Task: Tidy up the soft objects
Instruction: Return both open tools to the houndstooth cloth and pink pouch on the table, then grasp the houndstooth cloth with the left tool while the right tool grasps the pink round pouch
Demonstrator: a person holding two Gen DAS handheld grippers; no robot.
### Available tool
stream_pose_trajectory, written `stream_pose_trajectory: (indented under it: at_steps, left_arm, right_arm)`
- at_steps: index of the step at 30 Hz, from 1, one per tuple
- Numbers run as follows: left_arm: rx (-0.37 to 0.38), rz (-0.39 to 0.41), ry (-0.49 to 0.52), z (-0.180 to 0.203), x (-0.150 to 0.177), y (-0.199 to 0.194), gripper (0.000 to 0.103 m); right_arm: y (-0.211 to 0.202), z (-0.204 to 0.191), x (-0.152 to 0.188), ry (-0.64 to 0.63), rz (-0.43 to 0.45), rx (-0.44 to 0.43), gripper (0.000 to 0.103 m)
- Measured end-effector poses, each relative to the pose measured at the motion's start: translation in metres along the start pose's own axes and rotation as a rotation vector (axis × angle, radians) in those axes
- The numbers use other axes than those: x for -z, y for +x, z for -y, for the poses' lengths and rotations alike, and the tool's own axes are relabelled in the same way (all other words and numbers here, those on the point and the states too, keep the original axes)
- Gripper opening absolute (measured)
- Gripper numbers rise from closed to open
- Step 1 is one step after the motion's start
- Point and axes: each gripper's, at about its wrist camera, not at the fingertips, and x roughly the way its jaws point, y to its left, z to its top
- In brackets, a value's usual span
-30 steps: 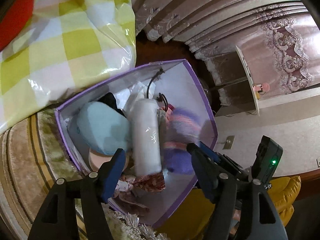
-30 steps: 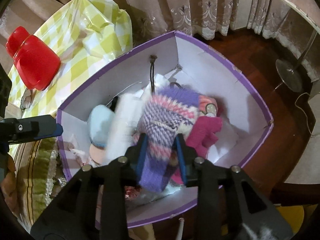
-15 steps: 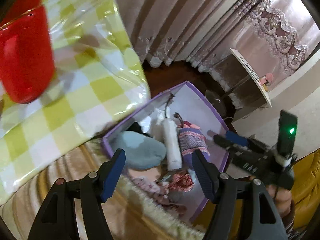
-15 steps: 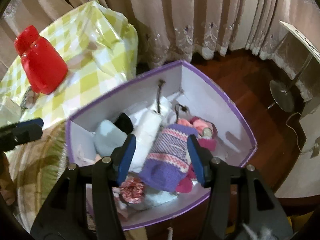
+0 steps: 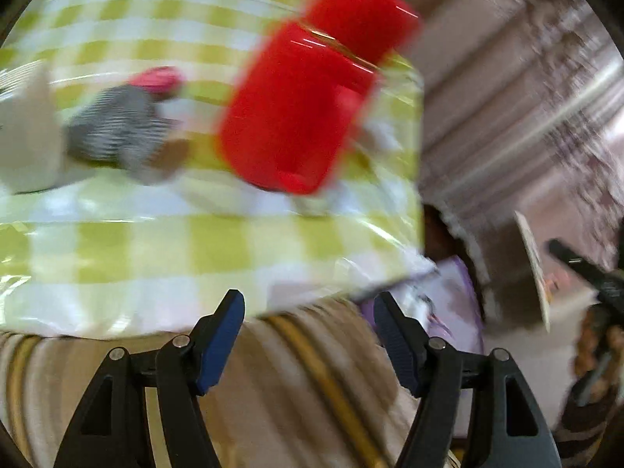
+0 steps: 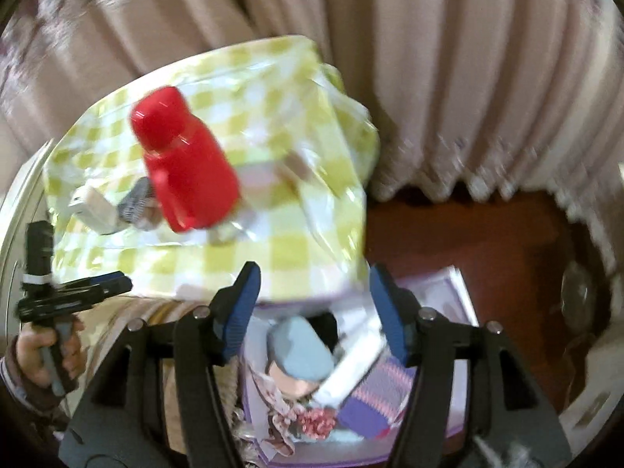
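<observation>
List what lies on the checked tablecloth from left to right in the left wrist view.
White object at the left edge → black-and-white striped soft item, with a pink item just behind it → red jug. All are blurred; the tablecloth ends just right of the jug.

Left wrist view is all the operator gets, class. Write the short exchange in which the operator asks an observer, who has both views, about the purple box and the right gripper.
Operator: I see only a corner of the purple box. What lies in it?
Observer: A light blue soft item lies beside a white roll, with a purple striped knit on the roll's other side.
Operator: Is the right gripper carrying anything?
Observer: No. Its jaws have just been opening, and nothing is gripped between them.
</observation>
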Motion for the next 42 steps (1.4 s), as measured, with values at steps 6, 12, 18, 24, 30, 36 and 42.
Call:
stream_pose_trajectory:
  at_steps: [6,12,18,24,30,36,42]
  left_arm:
    - [-0.092,0.024,-0.06,-0.039,-0.023,-0.002,0.069]
    - [-0.222,0.087,-0.016,-0.054,-0.045,0.001,0.07]
    - [-0.363,0.142,0.063,-0.055,-0.071,0.016,0.07]
    - [-0.527,0.223,0.071,-0.063,-0.105,0.037,0.07]
    - [-0.574,0.162,-0.011,-0.096,-0.126,0.067,0.071]
    - [-0.56,0.128,0.0,-0.095,-0.124,0.083,0.071]
    - [-0.598,0.126,0.023,-0.093,-0.119,0.096,0.06]
  right_arm:
    - [0.001,-0.058,-0.102,-0.239,-0.088,-0.047,0.074]
    - [0.022,-0.123,-0.181,-0.369,-0.193,-0.097,0.077]
    - [0.066,-0.203,-0.233,-0.422,-0.287,-0.19,0.079]
    - [0.141,-0.291,-0.261,-0.421,-0.406,-0.209,0.08]
    - [0.199,-0.347,-0.269,-0.411,-0.469,-0.177,0.08]
    - [0.238,-0.371,-0.268,-0.382,-0.487,-0.147,0.081]
    - [0.281,-0.388,-0.246,-0.392,-0.552,-0.118,0.081]
